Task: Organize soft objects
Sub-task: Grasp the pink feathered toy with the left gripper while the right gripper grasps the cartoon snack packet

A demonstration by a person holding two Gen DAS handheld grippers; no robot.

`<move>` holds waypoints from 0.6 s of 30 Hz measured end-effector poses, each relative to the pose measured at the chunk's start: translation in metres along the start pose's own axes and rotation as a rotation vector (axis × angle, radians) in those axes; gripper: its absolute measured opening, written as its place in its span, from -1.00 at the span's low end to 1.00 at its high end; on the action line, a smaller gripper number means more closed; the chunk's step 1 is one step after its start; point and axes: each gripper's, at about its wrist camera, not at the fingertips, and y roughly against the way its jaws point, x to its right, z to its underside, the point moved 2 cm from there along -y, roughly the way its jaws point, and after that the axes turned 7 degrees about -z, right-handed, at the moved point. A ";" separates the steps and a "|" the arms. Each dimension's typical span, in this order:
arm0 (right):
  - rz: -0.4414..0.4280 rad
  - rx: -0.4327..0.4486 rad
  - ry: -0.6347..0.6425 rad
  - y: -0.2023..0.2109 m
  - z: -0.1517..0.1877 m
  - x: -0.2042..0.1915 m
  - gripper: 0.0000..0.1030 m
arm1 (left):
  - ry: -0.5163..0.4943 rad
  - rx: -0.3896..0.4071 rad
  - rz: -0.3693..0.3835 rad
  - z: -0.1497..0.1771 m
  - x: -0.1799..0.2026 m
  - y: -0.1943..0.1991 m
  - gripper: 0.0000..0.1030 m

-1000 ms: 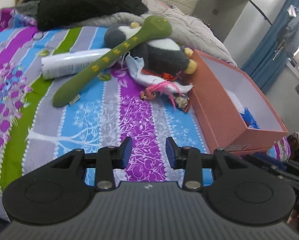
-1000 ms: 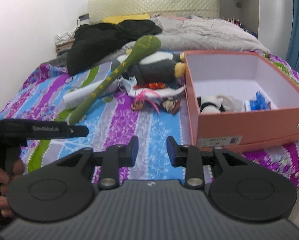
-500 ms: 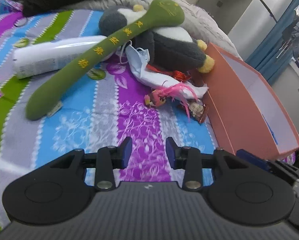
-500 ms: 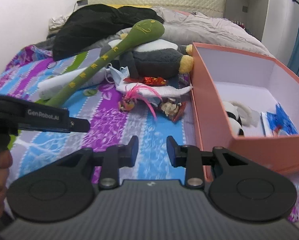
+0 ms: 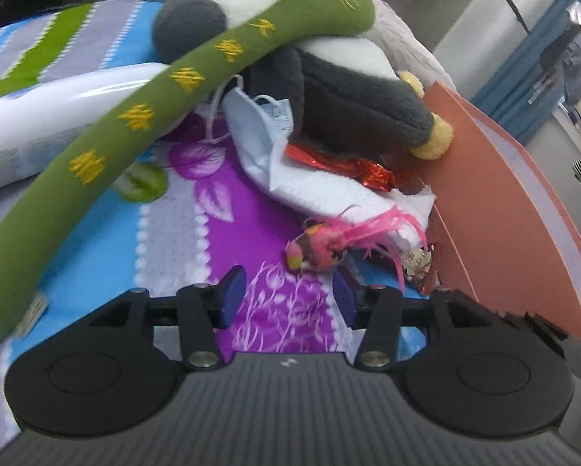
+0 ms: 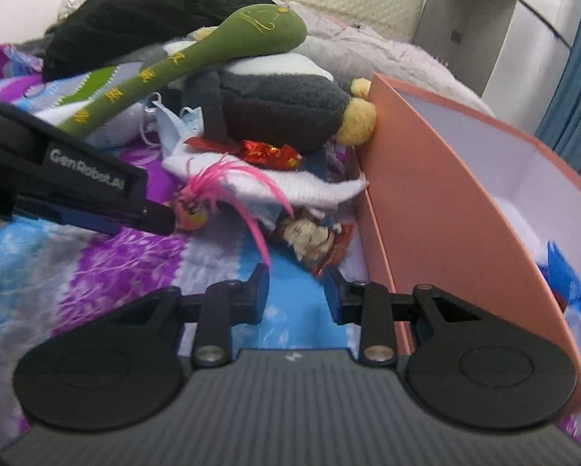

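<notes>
On my far left the long green plush snake (image 5: 143, 116) runs slantwise across the striped bedspread (image 5: 96, 240), its head resting on the grey-and-white plush penguin (image 5: 345, 85) further back. Under the snake's middle lies a white cylinder (image 5: 38, 124), and a pale blue face mask (image 5: 259, 124) sits beside the penguin. My left gripper (image 5: 288, 295) has just been spreading its jaws; they stand apart with nothing between them. The small pink feathered toy (image 5: 321, 246) lies just ahead of the left gripper's right fingertip, on the edge of a white knitted cloth (image 5: 329, 190) that also carries a red foil wrapper (image 5: 368, 167). From the other view, the left gripper's tip nearly meets the pink feathered toy; whether it touches I cannot tell. My right gripper (image 6: 296, 291) is parted too, holding nothing, and a crumpled snack wrapper (image 6: 310, 237) lies just beyond its fingertips. To the right stands the orange cardboard box (image 6: 426, 194), open, with blue and white soft things inside.
</notes>
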 end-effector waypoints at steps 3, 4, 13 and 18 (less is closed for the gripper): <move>0.048 0.003 0.046 -0.014 -0.005 -0.002 -0.10 | -0.049 0.006 0.014 -0.007 0.004 -0.011 0.18; 0.063 0.002 0.057 -0.018 -0.006 -0.002 -0.02 | -0.065 0.009 0.021 -0.009 0.005 -0.013 0.21; 0.084 0.021 0.177 -0.042 -0.014 -0.005 0.04 | -0.155 0.001 0.106 -0.019 0.007 -0.026 0.22; 0.067 -0.015 0.195 -0.056 -0.014 -0.004 0.01 | -0.173 -0.001 0.115 -0.020 0.011 -0.032 -0.03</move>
